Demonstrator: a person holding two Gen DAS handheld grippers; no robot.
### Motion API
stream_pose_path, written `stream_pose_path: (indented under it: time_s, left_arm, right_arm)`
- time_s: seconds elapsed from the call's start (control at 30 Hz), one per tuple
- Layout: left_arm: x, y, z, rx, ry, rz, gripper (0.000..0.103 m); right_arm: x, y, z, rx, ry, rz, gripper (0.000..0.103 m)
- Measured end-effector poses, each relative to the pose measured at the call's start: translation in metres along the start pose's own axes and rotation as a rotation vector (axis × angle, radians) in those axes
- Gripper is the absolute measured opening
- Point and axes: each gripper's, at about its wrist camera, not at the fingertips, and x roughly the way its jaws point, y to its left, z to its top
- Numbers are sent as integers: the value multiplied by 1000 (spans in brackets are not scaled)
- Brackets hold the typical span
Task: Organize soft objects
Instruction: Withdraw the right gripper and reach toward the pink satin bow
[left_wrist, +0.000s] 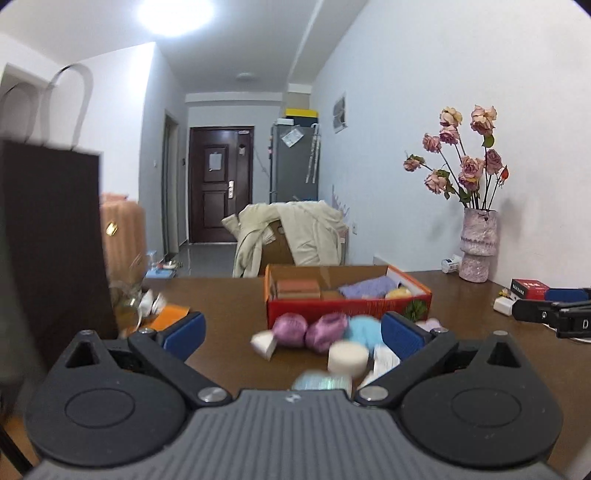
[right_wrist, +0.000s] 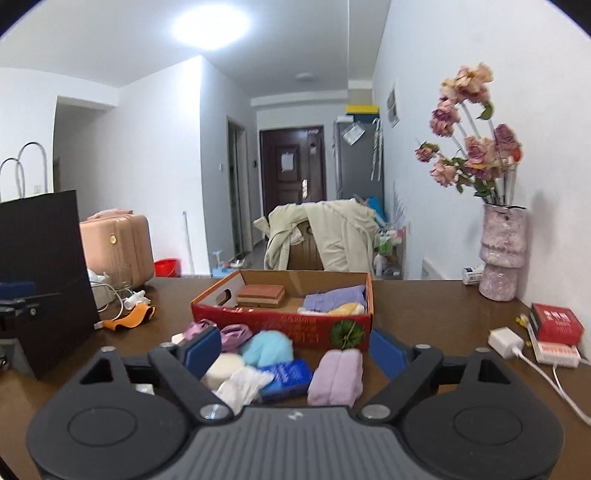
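Soft goods sorted and unsorted on a brown table

A red cardboard box (right_wrist: 280, 317) holds brown sponges (right_wrist: 260, 293), a folded lilac cloth (right_wrist: 334, 297) and a yellow item (right_wrist: 345, 308). In front of it lie loose purple yarn bundles (right_wrist: 236, 336), a light-blue fluffy ball (right_wrist: 267, 349), a white round sponge (right_wrist: 222, 370), white tissue (right_wrist: 242, 384), a blue packet (right_wrist: 286, 376) and a folded lavender towel (right_wrist: 336, 376).

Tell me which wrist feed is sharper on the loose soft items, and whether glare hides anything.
Right wrist view: sharper; the blue pack and lilac cloth roll read cleanly. Left wrist view: motion blur smears the purple balls and white round pad. In both, the ceiling light blows out but hides nothing on the table.
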Motion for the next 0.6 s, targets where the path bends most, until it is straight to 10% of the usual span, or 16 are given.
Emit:
stream_pose_path:
  time_s: [0.6]
  left_arm:
    - [35, 8, -50, -19, 167, -16, 103]
  right_arm:
    - [-3, 44, -78, -16, 73, 59, 92]
